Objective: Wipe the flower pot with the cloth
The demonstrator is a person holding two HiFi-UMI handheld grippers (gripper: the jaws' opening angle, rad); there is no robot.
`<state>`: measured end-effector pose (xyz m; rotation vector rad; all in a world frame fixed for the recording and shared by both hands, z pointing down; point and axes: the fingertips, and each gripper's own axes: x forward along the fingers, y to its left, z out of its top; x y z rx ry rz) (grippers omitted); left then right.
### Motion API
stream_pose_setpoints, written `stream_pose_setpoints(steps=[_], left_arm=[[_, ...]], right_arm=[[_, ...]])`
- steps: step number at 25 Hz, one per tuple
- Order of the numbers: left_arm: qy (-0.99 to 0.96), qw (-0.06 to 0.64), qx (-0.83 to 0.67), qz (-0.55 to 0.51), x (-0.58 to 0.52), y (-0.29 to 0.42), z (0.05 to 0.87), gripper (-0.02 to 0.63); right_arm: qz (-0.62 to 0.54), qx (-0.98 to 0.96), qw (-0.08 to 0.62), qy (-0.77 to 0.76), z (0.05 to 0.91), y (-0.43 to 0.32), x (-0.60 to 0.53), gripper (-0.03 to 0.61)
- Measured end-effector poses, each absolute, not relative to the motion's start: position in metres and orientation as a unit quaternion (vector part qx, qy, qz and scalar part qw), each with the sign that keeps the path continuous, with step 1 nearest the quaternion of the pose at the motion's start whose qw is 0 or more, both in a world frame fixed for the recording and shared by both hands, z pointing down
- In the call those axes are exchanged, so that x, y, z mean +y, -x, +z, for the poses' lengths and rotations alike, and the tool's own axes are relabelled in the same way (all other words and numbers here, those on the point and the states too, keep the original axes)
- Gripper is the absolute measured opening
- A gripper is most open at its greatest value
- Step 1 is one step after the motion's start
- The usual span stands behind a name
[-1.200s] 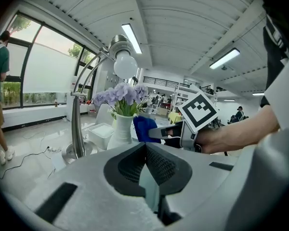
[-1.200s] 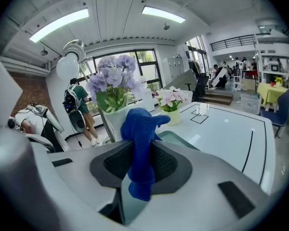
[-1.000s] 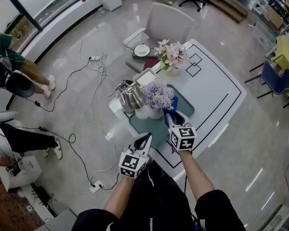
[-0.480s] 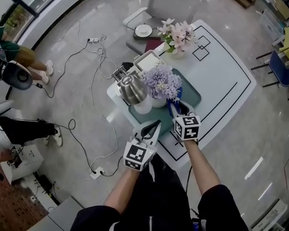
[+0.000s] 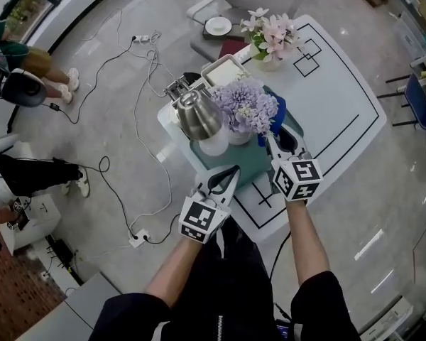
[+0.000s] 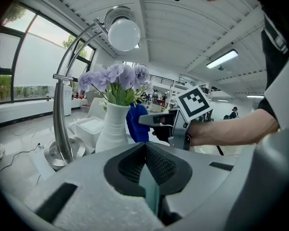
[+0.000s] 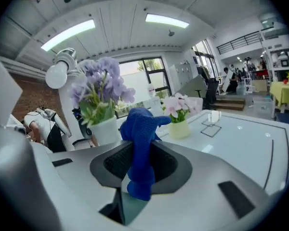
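A white flower pot [image 5: 237,136] with purple flowers stands on a green mat [image 5: 250,168] on the white table. My right gripper [image 5: 278,145] is shut on a blue cloth [image 5: 276,114], which it holds up just right of the pot and flowers. In the right gripper view the cloth [image 7: 143,124] hangs bunched between the jaws, with the pot [image 7: 105,130] behind and to the left. My left gripper [image 5: 226,178] hovers shut and empty over the mat's near edge. In the left gripper view the pot [image 6: 113,129] is ahead, and the cloth [image 6: 137,123] is to its right.
A chrome arc lamp [image 5: 197,115] stands left of the pot. A white tray [image 5: 224,69] and a pale vase of pink flowers [image 5: 272,38] sit further back. The table edge [image 5: 259,227] is close to my body. Cables [image 5: 138,105] trail on the floor at left.
My right gripper has carried the blue cloth up and away from me, now beside the flowers' right side. The left gripper has hardly moved over the mat.
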<state>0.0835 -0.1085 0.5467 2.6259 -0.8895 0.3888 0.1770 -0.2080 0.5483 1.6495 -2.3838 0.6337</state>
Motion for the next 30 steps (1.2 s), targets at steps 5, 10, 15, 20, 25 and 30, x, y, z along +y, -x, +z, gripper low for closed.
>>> stream_pose_setpoints(steps=[5, 10, 15, 20, 25, 30], left_arm=[[-0.921, 0.174, -0.319, 0.141, -0.104, -0.078, 0.549, 0.006], [-0.916, 0.181, -0.328, 0.141, -0.101, -0.072, 0.55, 0.006], [-0.911, 0.186, -0.34, 0.143, -0.103, -0.061, 0.554, 0.006], [-0.909, 0.184, -0.345, 0.141, -0.105, -0.054, 0.555, 0.006], [-0.906, 0.19, -0.354, 0.135, -0.104, -0.05, 0.553, 0.006], [-0.906, 0.191, -0.355, 0.132, -0.097, -0.049, 0.553, 0.006]], right_arm=[[0.171, -0.833, 0.106, -0.516, 0.548, -0.155, -0.223, 0.097], [0.208, -0.82, 0.153, -0.51, 0.592, -0.16, -0.225, 0.097], [0.25, -0.794, 0.198, -0.518, 0.637, -0.175, -0.221, 0.098], [0.254, -0.777, 0.191, -0.544, 0.634, -0.186, -0.21, 0.097], [0.253, -0.779, 0.075, -0.569, 0.563, -0.183, -0.188, 0.097], [0.258, -0.786, 0.043, -0.56, 0.554, -0.16, -0.175, 0.097]])
